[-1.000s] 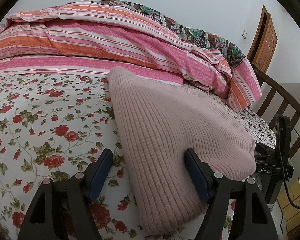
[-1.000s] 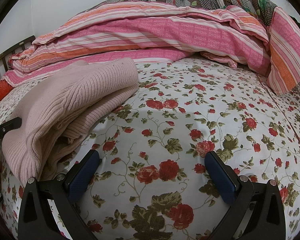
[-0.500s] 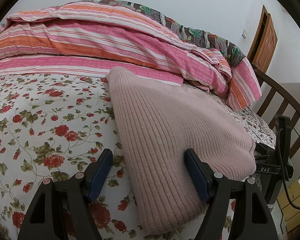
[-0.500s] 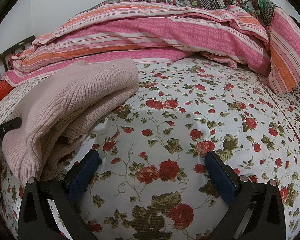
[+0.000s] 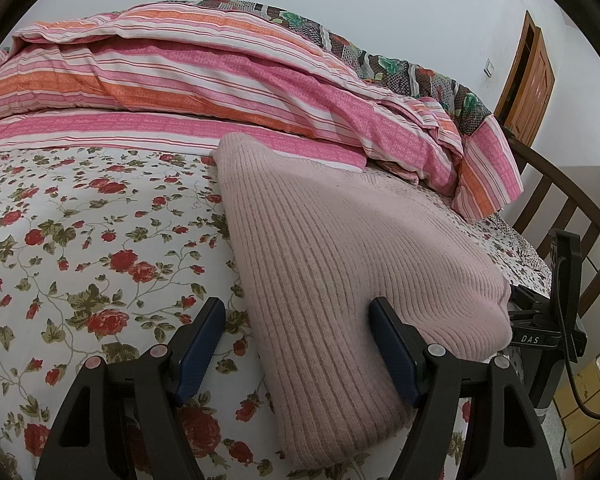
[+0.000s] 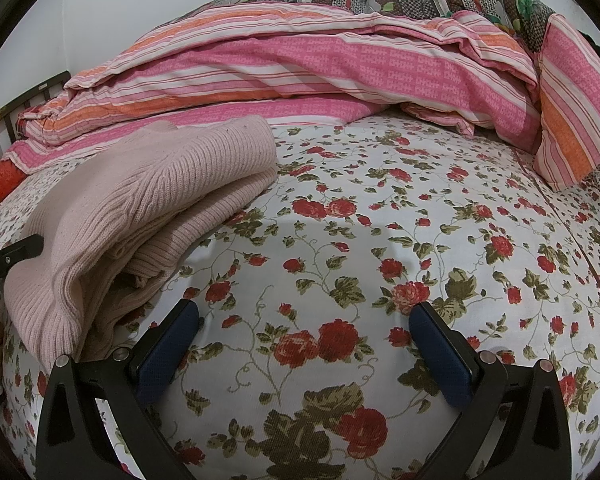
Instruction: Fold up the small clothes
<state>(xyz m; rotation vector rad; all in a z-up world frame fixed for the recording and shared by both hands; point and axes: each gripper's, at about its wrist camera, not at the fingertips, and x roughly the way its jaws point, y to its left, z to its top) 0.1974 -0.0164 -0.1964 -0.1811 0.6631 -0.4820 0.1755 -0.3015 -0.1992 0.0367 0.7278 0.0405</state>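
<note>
Letters "DAS" in white on black device [image 5: 540, 338] beside bed's edge, only writing readable. Folded pink knit sweater [image 5: 340, 264] lying on rose-print bed sheet [image 5: 80, 240], below striped quilt [image 5: 220, 68]. Left gripper [image 5: 296, 320] jaws apart, straddling sweater's near edge. Right gripper [image 6: 304, 328] jaws apart over bare sheet.

One folded pink knit sweater [image 5: 340, 264] lies on one bed with a rose-print sheet [image 6: 380, 240]. One striped quilt [image 6: 320, 68] is heaped there. Two claws: left claw [image 5: 296, 344], right claw [image 6: 304, 348].
</note>
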